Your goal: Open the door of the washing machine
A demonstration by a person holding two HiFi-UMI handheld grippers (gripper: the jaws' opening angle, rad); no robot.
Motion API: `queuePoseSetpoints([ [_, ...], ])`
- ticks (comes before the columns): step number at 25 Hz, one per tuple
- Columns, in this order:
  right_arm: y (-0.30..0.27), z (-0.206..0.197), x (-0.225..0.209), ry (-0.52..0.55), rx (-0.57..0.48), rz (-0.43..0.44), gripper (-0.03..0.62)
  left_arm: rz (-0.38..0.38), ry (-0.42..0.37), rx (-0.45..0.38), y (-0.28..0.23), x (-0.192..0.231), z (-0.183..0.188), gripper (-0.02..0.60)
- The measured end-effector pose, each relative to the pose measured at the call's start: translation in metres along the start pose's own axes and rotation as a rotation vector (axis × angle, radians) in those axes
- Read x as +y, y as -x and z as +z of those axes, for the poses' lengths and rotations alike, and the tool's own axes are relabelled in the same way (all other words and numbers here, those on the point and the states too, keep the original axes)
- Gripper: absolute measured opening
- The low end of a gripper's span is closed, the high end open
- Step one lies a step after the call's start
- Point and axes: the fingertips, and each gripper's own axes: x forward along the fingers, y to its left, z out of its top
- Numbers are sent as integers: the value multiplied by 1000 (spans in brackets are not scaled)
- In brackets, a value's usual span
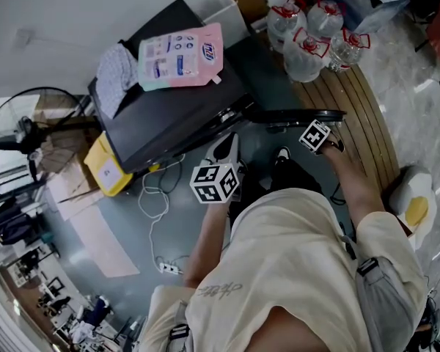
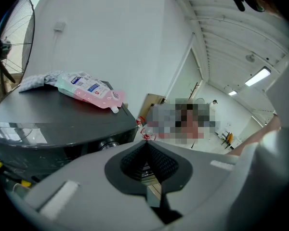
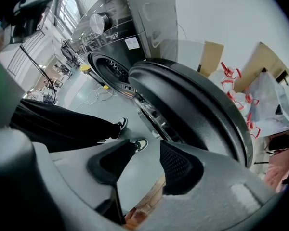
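Left gripper closed, right gripper spread, empty

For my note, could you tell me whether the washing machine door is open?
Open: the door stands swung out, exposing the drum.

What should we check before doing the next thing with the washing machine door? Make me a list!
1. Door swung away from the drum opening: ok.
2. Right hand-held gripper free of the door: ok, its jaws are apart with nothing between them.
3. Left hand-held gripper empty: ok, its jaws are together and hold nothing.
4. Detergent pouch safe on top of the washing machine: ok, it lies flat.
5. Room between the door and the water bottles: cannot tell.
6. Floor cable away from the feet: ok, it lies off to the side.
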Motion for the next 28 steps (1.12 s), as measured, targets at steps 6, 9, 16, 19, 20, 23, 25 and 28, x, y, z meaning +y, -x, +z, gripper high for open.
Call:
queuePoseSetpoints([
  [6, 5, 8, 7, -31, -67, 21, 205, 24, 26, 9, 8, 3, -12, 17],
  [9, 7, 8, 17, -28, -82, 42, 204, 18, 30, 9, 11, 3, -20, 17],
  [16, 36, 19, 46, -64, -175, 16, 146, -22, 13, 1, 20, 11, -19, 17],
  [19, 61, 30, 63, -98, -249, 1, 130, -38, -1, -27, 26, 16, -9, 17],
  [20, 71, 35, 69, -107, -277, -6, 110, -40, -4, -36, 30, 18, -6, 17],
  [23, 101, 51, 82, -101, -358, -41, 45, -41, -10, -63, 39, 26, 2, 17],
  [25, 120, 65, 88, -76, -402, -68, 7, -39, -8, -79, 45, 33, 5, 17],
  [28, 148, 93, 98, -34, -473, -86, 2, -28, -4, -106, 55, 44, 12, 17],
])
